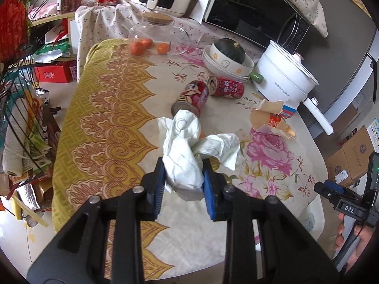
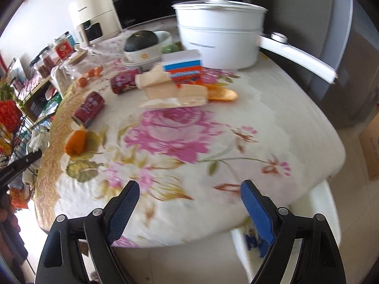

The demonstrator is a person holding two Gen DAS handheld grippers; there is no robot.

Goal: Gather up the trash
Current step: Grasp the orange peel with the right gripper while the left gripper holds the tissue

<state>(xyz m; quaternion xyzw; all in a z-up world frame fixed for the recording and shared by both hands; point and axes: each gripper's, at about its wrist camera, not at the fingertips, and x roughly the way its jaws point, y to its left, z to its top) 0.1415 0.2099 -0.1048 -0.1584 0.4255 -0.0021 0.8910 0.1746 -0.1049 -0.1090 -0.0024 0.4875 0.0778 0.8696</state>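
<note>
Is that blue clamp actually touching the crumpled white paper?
Touching. In the left wrist view, both fingers of the left gripper press against the crumpled paper between them.

Yellow-bordered, pink-flowered tablecloth (image 1: 99, 123) under red, white and orange clutter

Cream ground, pink roses and a mustard scrollwork border on the cloth; white crumpled paper (image 1: 187, 156) with faint grey print; two red cans (image 1: 210, 92) with cartoon faces; tan torn carton (image 1: 272, 118) with a red, white and blue panel; orange tangerines (image 1: 149, 46); dark green squash (image 1: 228, 48); white pot (image 1: 284, 80); blue pads (image 2: 257, 210) on black fingers.
</note>
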